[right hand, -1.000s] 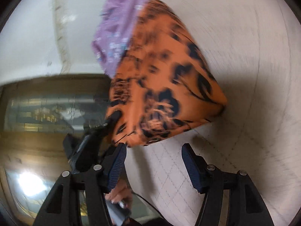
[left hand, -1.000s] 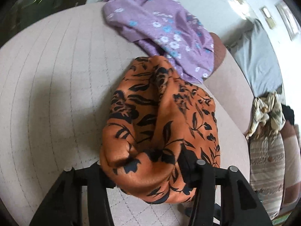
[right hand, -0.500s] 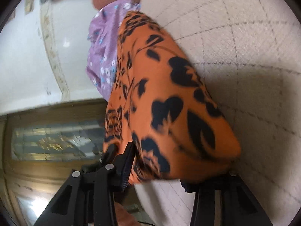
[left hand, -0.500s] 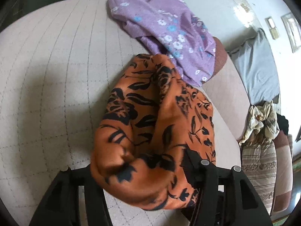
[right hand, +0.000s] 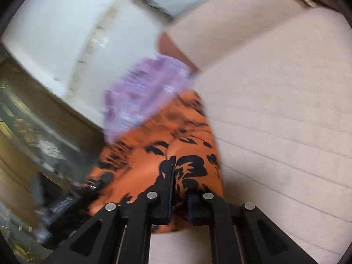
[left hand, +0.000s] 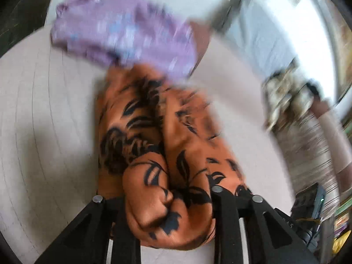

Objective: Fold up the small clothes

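An orange garment with black leaf print (left hand: 154,132) lies bunched on the beige quilted sofa seat (left hand: 44,110). Its near end bulges between the fingers of my left gripper (left hand: 169,198), whose jaws are closing and squeezing the fabric. In the right wrist view the same orange garment (right hand: 158,136) runs away from my right gripper (right hand: 179,182), which is shut on a thin fold of its edge. A purple floral garment (left hand: 123,28) lies just beyond the orange one, also seen as a purple floral garment (right hand: 143,88) near the seat's edge. Both views are motion-blurred.
The sofa seat (right hand: 275,121) stretches wide to the right of the clothes. A grey cloth (left hand: 264,33) hangs over the backrest, with a striped cushion (left hand: 308,149) and a black device (left hand: 310,202) at the right. The seat's edge and the floor show at left (right hand: 33,132).
The right gripper's jaws have come together on the orange garment's edge. The left jaws have narrowed on the bundle. Both views have shifted and rolled, and the orange cloth is drawn out longer.
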A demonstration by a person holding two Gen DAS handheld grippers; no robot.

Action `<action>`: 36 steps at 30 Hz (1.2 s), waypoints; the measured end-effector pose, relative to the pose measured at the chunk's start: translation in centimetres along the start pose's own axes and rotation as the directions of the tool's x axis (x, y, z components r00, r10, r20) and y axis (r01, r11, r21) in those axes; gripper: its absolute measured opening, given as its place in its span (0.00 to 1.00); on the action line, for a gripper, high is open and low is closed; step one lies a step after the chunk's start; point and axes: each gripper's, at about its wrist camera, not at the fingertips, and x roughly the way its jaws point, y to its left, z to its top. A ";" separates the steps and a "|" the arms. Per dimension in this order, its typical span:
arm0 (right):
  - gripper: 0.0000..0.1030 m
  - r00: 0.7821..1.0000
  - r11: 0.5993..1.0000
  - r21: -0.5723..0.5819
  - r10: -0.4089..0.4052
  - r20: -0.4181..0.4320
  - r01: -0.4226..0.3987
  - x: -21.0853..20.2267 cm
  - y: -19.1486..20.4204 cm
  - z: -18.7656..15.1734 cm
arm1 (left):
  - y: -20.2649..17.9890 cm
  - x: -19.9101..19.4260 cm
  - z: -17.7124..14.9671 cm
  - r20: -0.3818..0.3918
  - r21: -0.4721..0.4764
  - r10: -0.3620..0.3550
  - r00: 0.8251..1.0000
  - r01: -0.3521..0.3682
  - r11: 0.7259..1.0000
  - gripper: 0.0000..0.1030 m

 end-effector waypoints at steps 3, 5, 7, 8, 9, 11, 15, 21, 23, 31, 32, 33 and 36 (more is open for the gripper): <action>0.10 0.997 0.998 0.056 0.002 -0.075 0.002 1.2 -2.3 -1.4 | 1.2 1.3 -0.7 -0.039 -0.042 0.029 0.999 -0.031 0.999 0.34; 0.14 0.996 0.998 0.059 0.032 -0.087 -0.027 0.9 -1.5 -1.1 | 1.6 0.5 -0.5 -0.035 -0.072 0.004 0.999 -0.007 0.997 0.34; 0.19 0.992 0.996 0.067 0.058 -0.110 -0.050 0.6 -0.5 -0.3 | 2.0 0.1 -0.4 -0.027 -0.082 -0.004 1.000 0.002 0.997 0.36; 0.30 0.990 0.997 0.063 0.059 -0.128 -0.051 0.5 0.2 0.2 | 2.2 0.3 -0.4 -0.035 -0.094 -0.015 0.999 0.011 0.996 0.36; 0.35 0.986 0.997 0.051 0.061 -0.155 -0.054 0.5 1.0 0.3 | 2.3 0.3 -0.5 -0.037 -0.102 -0.020 0.999 0.016 0.995 0.37; 0.45 0.970 0.999 0.004 0.051 -0.237 -0.051 0.3 2.1 -0.1 | 2.4 0.2 -0.5 -0.044 -0.107 -0.029 0.999 0.024 0.994 0.37; 0.45 0.916 0.989 -0.084 0.081 -0.393 -0.123 0.2 4.9 0.4 | 2.8 -0.7 -0.6 -0.059 -0.086 -0.014 0.998 0.009 0.996 0.41; 0.45 0.969 0.961 -0.231 0.102 -0.226 -0.155 -0.8 9.4 4.8 | 1.9 -2.1 -1.2 -0.035 0.029 0.079 0.996 -0.078 0.997 0.51; 0.45 0.986 0.954 -0.287 0.037 -0.161 -0.083 1.1 10.7 6.1 | 1.5 -2.3 -1.3 -0.021 0.059 0.113 0.993 -0.112 0.992 0.53; 0.38 0.957 0.936 -0.347 -0.156 -0.246 0.063 14.0 9.1 6.6 | 0.3 -2.6 -1.7 0.051 0.161 0.264 0.963 -0.269 0.950 0.68; 0.37 0.964 0.916 -0.392 -0.172 -0.201 0.081 14.2 9.4 6.3 | 0.1 -2.7 -1.9 0.061 0.176 0.281 0.958 -0.287 0.942 0.69; 0.37 0.966 0.894 -0.437 -0.191 -0.172 0.099 14.2 10.2 6.2 | -0.1 -2.7 -1.9 0.066 0.184 0.290 0.955 -0.298 0.937 0.69; 0.39 0.956 0.867 -0.485 -0.229 -0.184 0.114 14.4 11.5 6.1 | -0.6 -2.9 -2.0 0.084 0.214 0.313 0.946 -0.324 0.922 0.70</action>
